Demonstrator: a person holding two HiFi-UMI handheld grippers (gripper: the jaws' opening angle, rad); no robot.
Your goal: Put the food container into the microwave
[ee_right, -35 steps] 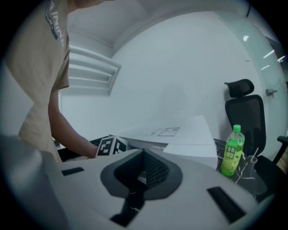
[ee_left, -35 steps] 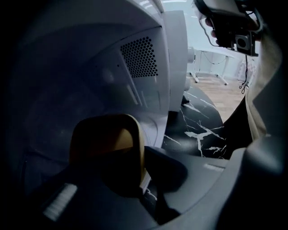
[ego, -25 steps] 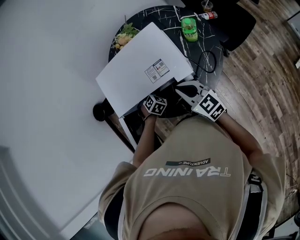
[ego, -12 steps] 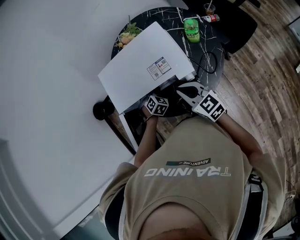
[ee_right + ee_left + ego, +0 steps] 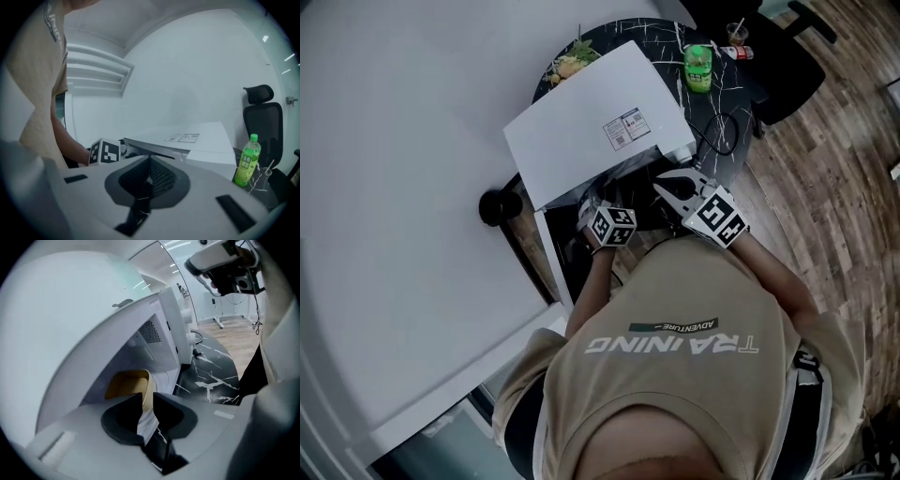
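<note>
At twelve o'clock of the left gripper (image 5: pixel 146 402), in the microwave (image 5: pixel 591 122), jaws pinch the container (image 5: pixel 126 385) rim; best keep it level, ease inward (right gripper (image 5: pixel 149 164) closed, empty)

A green bottle (image 5: pixel 246 161) stands upright on the black marbled desk (image 5: pixel 741 89), ahead and to the right of the right gripper (image 5: pixel 149 165). A dark cable (image 5: pixel 722 131) loops on the desk between that gripper and the bottle. Beyond the bottle – off the desk – a black office chair (image 5: pixel 262 117) stands on the wooden floor (image 5: pixel 834 159). A plate of greens (image 5: pixel 572 64) sits at the desk's far edge, well ahead of the left gripper (image 5: pixel 146 401)
</note>
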